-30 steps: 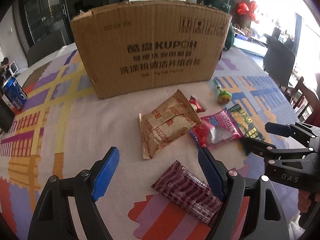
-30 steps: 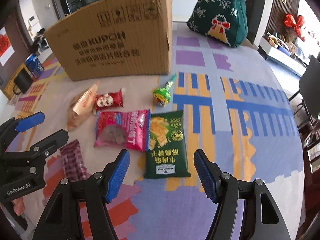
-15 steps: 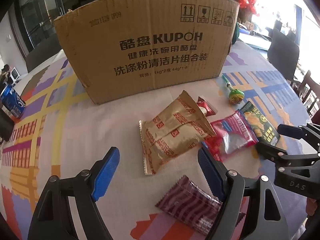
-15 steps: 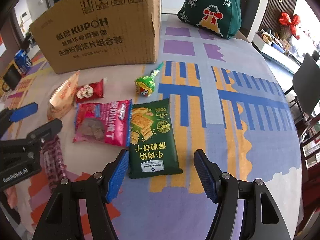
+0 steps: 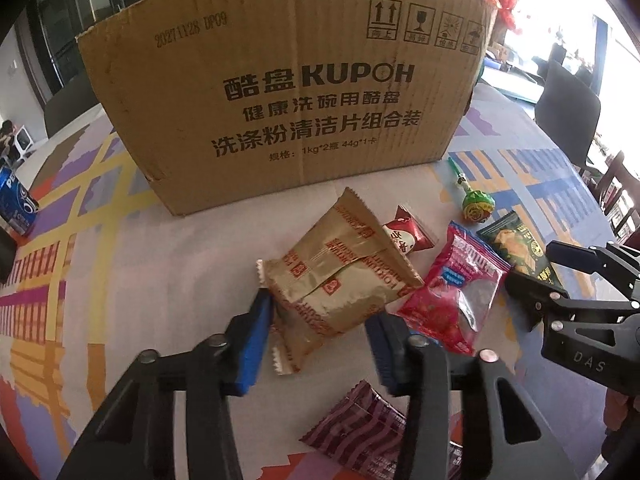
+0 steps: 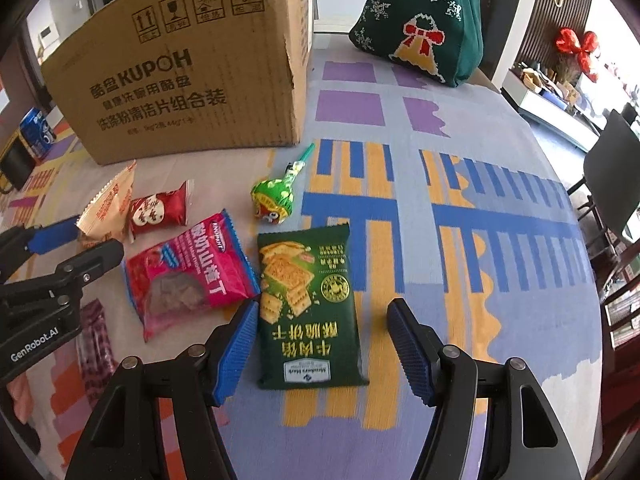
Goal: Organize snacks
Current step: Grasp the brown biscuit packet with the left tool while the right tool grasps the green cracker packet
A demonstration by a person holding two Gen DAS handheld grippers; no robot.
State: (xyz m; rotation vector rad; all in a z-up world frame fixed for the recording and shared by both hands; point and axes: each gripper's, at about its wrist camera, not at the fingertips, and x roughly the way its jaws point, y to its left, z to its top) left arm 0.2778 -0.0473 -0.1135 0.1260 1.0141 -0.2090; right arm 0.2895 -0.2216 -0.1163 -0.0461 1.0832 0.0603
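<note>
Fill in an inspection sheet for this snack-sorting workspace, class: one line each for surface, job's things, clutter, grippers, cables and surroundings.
Surface: table under a patterned cloth of purple, blue and yellow blocks.
Job's things: tan snack bag, small red packet, pink packet, green cracker packet, lollipop, maroon striped packet, all lying before the cardboard box.
Clutter: blue can at the far left; green knitted bag behind.
Grippers: left gripper closing around the tan bag's near end, jaws not yet clamped; right gripper open, straddling the cracker packet's near end.
Cables: nothing seen.
Surroundings: dark chair, red bow decoration.
</note>
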